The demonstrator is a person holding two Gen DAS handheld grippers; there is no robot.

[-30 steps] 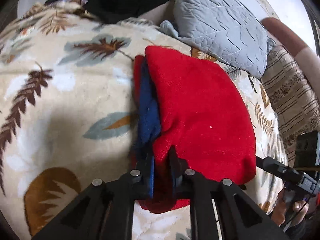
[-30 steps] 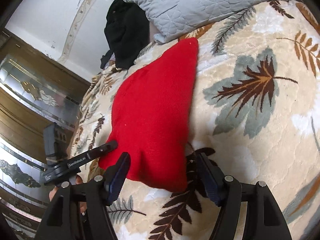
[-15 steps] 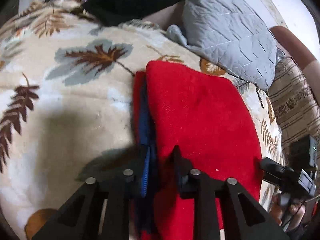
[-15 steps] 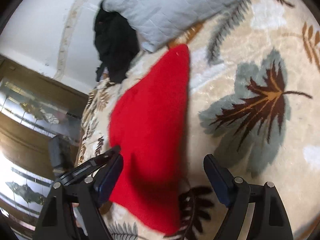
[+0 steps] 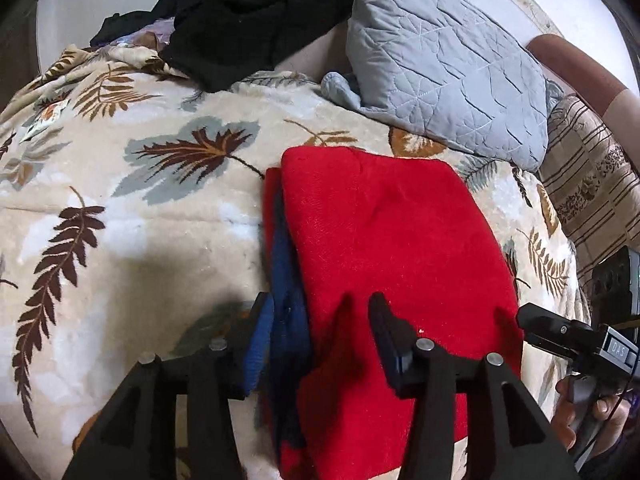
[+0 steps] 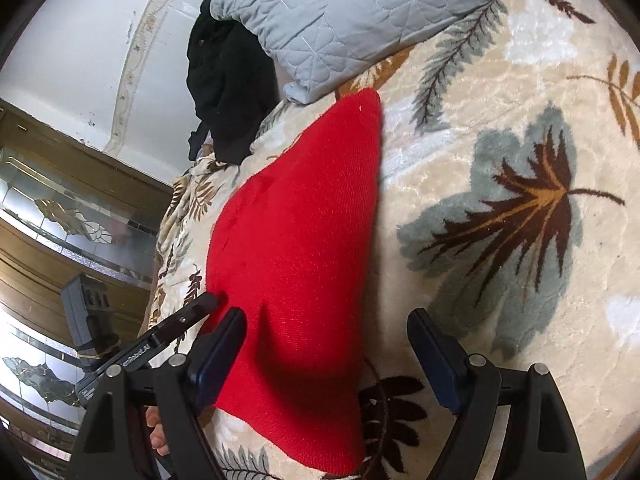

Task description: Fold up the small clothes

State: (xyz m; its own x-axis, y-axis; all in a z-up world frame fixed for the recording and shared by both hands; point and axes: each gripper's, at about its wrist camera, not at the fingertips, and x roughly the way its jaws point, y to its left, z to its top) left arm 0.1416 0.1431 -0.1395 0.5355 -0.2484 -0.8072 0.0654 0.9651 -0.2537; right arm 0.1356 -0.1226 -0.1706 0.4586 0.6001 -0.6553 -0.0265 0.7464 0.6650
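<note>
A folded red knit garment (image 5: 392, 248) lies on the leaf-patterned blanket (image 5: 132, 216), with a blue layer (image 5: 284, 264) showing along its left edge. My left gripper (image 5: 320, 320) is open, its fingers astride the garment's near left edge, holding nothing. In the right wrist view the same red garment (image 6: 296, 248) lies flat. My right gripper (image 6: 332, 344) is open wide over its near end and empty. Each gripper shows in the other's view, the right one (image 5: 560, 328) and the left one (image 6: 180, 320).
A grey quilted pillow (image 5: 444, 56) and a pile of black clothes (image 5: 248, 12) lie at the head of the bed. A striped cushion (image 5: 592, 184) is at the right. A wood and glass cabinet (image 6: 52, 216) stands beyond the bed's side.
My left gripper was shut on the garment's edge and has opened, letting it go. The right gripper has stayed open and shifted slightly over the garment.
</note>
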